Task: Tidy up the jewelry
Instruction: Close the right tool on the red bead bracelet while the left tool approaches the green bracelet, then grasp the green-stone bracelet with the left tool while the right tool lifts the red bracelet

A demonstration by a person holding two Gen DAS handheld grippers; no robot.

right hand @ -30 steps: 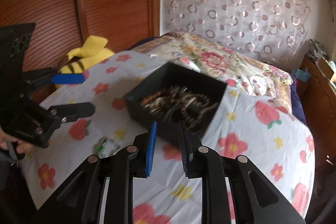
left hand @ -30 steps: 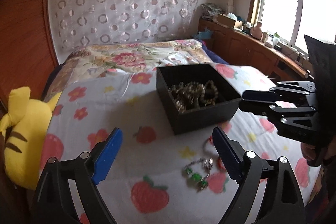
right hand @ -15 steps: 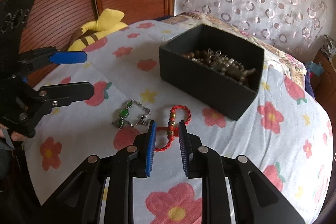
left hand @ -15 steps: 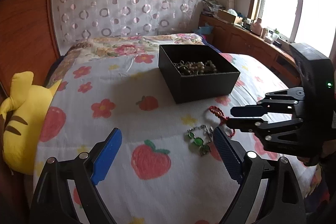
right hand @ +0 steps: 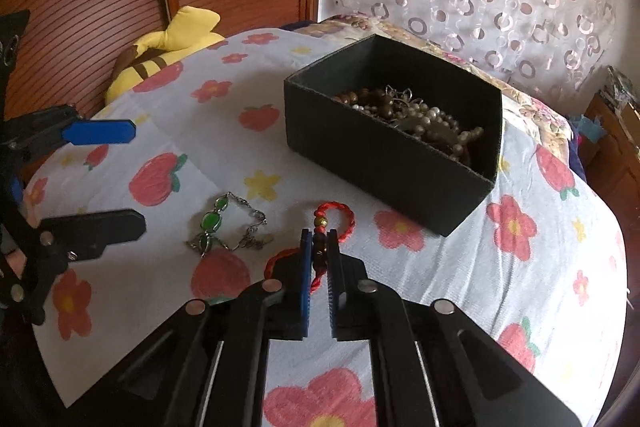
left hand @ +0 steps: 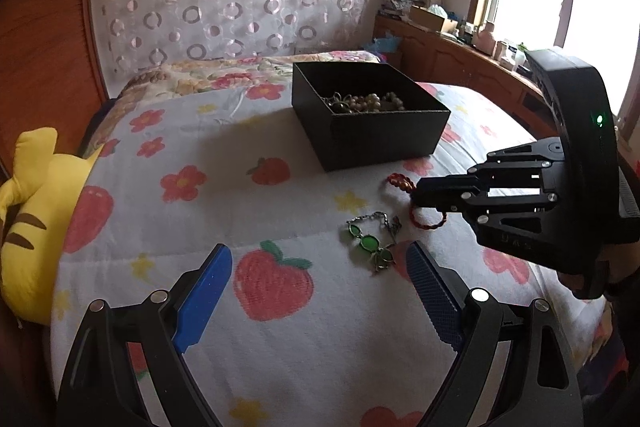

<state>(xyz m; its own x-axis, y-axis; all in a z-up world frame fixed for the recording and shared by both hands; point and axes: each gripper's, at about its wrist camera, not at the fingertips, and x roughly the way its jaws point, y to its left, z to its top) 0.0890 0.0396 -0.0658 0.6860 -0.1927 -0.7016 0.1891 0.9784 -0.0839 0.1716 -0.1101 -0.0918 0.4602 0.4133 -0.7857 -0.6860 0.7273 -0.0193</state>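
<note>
- Right hand-held gripper is clamped on the red cord bracelet lying on the bed.
- Left hand-held gripper hovers, fingers wide apart, near the green bracelet.

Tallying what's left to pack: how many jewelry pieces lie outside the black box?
2. A green-stone silver chain bracelet lies loose on the bedspread; a red braided cord bracelet beside it is pinched by the right gripper.
</note>
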